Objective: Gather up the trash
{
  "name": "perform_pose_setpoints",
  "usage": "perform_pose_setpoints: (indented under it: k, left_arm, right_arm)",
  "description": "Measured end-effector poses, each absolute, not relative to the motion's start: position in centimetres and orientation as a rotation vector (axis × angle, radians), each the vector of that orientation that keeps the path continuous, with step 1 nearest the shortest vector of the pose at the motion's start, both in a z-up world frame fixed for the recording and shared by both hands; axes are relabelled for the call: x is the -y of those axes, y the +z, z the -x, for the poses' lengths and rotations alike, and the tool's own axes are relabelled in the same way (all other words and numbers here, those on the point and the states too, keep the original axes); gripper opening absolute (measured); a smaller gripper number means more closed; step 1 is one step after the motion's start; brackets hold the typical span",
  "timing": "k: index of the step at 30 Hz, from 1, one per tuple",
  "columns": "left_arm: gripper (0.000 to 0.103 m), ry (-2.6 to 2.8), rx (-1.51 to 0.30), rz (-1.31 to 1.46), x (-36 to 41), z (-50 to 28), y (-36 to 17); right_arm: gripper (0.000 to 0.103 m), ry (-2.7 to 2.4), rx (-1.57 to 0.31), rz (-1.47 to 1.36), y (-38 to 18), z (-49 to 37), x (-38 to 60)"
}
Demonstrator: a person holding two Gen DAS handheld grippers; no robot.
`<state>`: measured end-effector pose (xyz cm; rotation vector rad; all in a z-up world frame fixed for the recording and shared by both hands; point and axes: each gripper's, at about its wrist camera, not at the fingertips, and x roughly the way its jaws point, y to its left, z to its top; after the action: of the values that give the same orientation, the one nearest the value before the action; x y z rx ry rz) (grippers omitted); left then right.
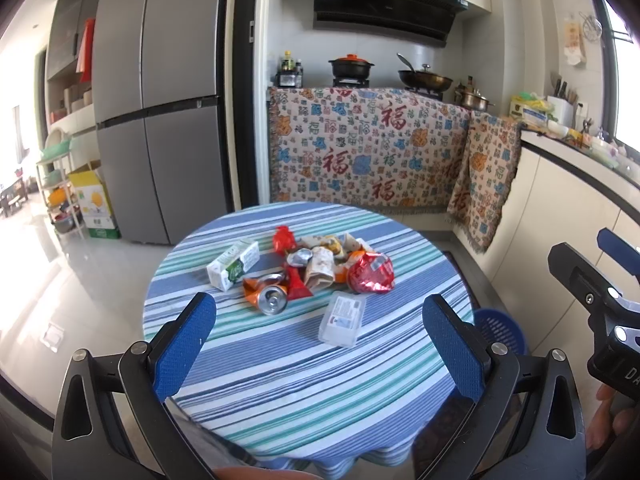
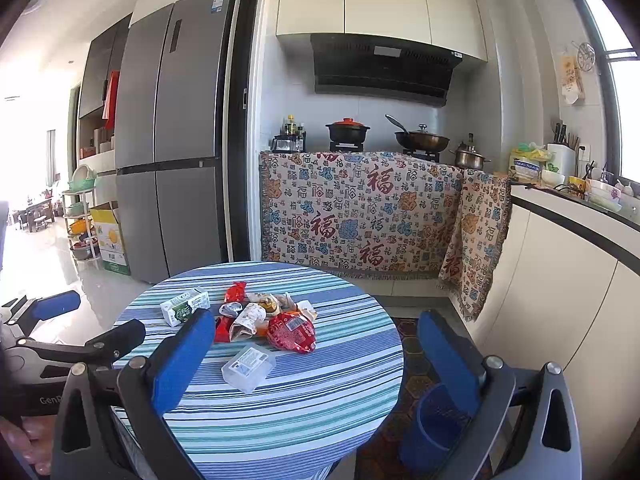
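Note:
A pile of trash lies on the round striped table (image 1: 280, 380): a green-white carton (image 1: 233, 265), a crushed can (image 1: 273, 300), a red foil bag (image 1: 370, 273), crumpled paper wrappers (image 1: 320, 266) and a clear plastic box (image 1: 343, 319). The right wrist view shows the carton (image 2: 185, 306), red bag (image 2: 291, 332) and box (image 2: 248, 367). My left gripper (image 1: 320, 332) is open and empty, above the table's near side. My right gripper (image 2: 316, 350) is open and empty, held over the table's near right edge. A blue mesh bin (image 2: 436, 424) stands on the floor right of the table.
A grey fridge (image 1: 160, 120) stands behind at left. A counter draped in patterned cloth (image 1: 368, 148) carries pots. White cabinets (image 2: 560, 300) run along the right. A yellow box (image 1: 94, 204) and rack sit left on the floor.

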<state>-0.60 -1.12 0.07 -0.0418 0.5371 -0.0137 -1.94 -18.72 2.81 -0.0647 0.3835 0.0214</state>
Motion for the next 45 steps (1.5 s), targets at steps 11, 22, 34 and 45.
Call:
perform_pose_setpoints:
  k: [11,22,34,45]
  left_arm:
    - [0.103,-0.012,-0.536,0.041,1.2,0.6,0.1]
    - [0.103,-0.011,-0.54,0.039,1.6,0.6,0.2]
    - [0.103,-0.01,-0.601,0.049,0.2,-0.9,-2.1]
    - [0.102,-0.121,-0.753,0.08,0.9,-5.4,-8.4]
  right_arm:
    - [0.103,0.019,-0.383,0.065,2.9,2.0,18.7]
    - [0.103,0.016,-0.388,0.064,2.7,1.8,18.9]
    - [0.103,-0.008,-0.405,0.052,1.5,1.5,19.8]
    - [0.103,-0.025,-0.445,0.026,-0.8,-0.1,21.2]
